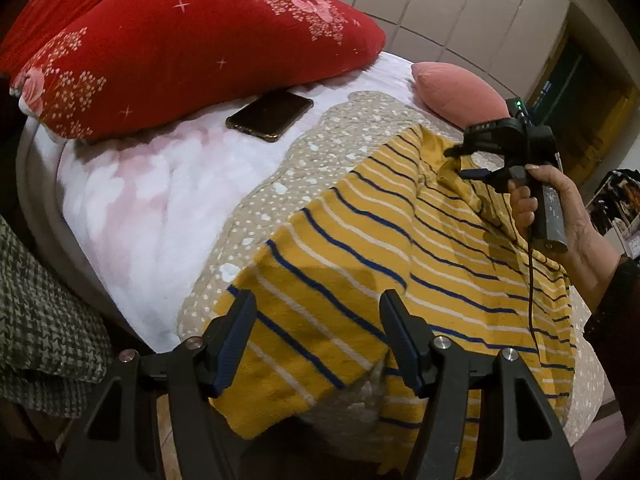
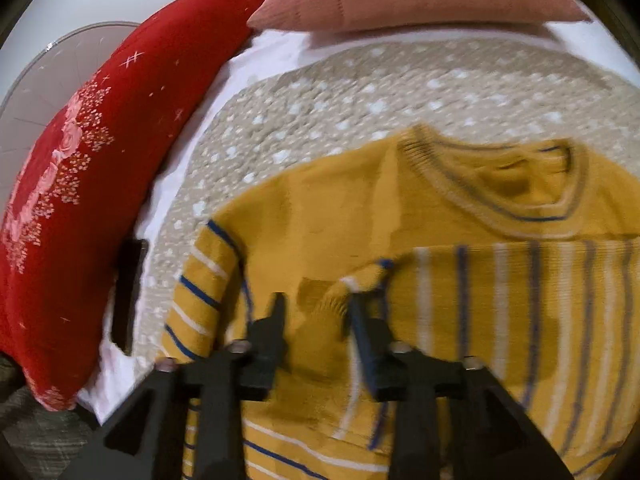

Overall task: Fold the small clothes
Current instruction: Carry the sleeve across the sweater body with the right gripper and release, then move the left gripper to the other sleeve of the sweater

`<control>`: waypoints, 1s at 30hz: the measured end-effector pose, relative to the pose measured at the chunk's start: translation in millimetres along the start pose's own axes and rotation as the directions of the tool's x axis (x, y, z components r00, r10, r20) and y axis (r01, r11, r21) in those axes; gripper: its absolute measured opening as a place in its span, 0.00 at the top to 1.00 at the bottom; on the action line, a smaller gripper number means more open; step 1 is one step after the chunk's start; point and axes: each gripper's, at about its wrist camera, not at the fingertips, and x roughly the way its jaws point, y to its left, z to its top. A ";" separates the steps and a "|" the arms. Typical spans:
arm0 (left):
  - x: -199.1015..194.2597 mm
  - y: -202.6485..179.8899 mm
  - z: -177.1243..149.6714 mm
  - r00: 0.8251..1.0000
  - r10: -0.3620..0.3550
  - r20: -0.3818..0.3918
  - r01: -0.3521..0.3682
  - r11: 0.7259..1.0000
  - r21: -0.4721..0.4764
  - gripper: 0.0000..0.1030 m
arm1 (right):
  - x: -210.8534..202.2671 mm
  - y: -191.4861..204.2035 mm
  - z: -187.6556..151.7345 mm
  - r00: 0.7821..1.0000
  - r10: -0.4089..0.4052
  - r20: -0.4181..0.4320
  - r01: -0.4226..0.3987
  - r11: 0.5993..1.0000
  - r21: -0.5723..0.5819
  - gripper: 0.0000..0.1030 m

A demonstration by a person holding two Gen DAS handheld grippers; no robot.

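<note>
Taking the sweater as the landmark and going left to right in the left wrist view: well to its left lie the red pillow and, nearer, a dark phone on the white sheet. The sweater itself, yellow with blue and white stripes, lies spread on the dotted beige quilt at the near edge of the bed, its hem hanging a little over that edge. A pink cushion sits beyond its far end.

The left gripper hovers over the sweater's hem end, jaws spread, no cloth between them. The right gripper, held in a hand at the sweater's right, is over the collar end. In its own view the right gripper has its jaws apart over the left sleeve, which is folded in across the chest; the cuff lies near one finger, but blur hides whether it touches.

The step in hand looks like folding the sleeves inward, with this one just laid down. Next would likely be the other sleeve or side, which calls for a clean pinch at an edge and a carry across the body without dragging the first fold loose.

The sweater's long axis runs from the hem at the near edge to the collar, which points toward the pink cushion.
</note>
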 end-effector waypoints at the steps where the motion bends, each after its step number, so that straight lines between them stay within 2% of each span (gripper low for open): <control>1: 1.1 1.0 -0.3 1.000 0.003 -0.002 -0.003 1.000 -0.004 0.39 | 3.2 3.0 0.1 1.000 0.019 -0.004 -0.019 1.000 0.004 0.47; 3: 1.1 2.6 -1.5 1.000 0.009 -0.004 -0.009 1.000 -0.009 0.39 | 3.7 11.3 -0.3 0.999 0.039 0.006 -0.039 0.999 -0.005 0.39; 7: -1.1 -0.9 -2.8 1.000 0.016 0.004 -0.016 1.000 0.001 0.39 | -6.4 25.3 -4.8 0.998 0.057 0.024 -0.056 0.997 -0.047 0.39; 10: -6.8 -7.3 -4.2 1.000 0.021 0.019 -0.021 1.000 0.017 0.39 | -18.8 29.2 -19.4 0.999 0.016 0.045 -0.012 0.996 -0.093 0.39; 13: -11.9 -14.2 -6.0 0.999 0.029 0.033 -0.030 0.999 0.036 0.39 | -36.6 26.0 -46.4 0.998 -0.008 0.061 0.018 0.988 -0.154 0.39; 15: -16.1 -21.5 -7.8 0.998 0.044 0.045 -0.046 0.997 0.056 0.39 | -48.4 20.6 -65.8 0.998 0.006 0.069 0.006 0.985 -0.171 0.39; 19: -23.5 -39.4 -12.6 0.993 0.089 0.073 -0.096 0.991 0.098 0.39 | -87.2 -10.7 -115.5 0.994 0.060 0.088 -0.047 0.988 -0.145 0.39; 22: -28.7 -56.0 -17.6 0.987 0.130 0.098 -0.143 0.981 0.133 0.39 | -112.8 -31.1 -145.5 0.990 0.062 0.124 -0.046 0.990 -0.130 0.39; 25: -33.4 -74.5 -23.4 0.979 0.166 0.116 -0.185 0.966 0.180 0.39 | -140.5 -48.1 -181.3 0.982 0.014 0.188 0.014 0.989 -0.147 0.37; 30: -39.2 -93.6 -32.6 0.988 0.122 0.092 -0.139 0.969 0.205 0.36 | -166.6 -65.5 -224.1 0.964 -0.057 0.260 0.101 0.982 -0.161 0.35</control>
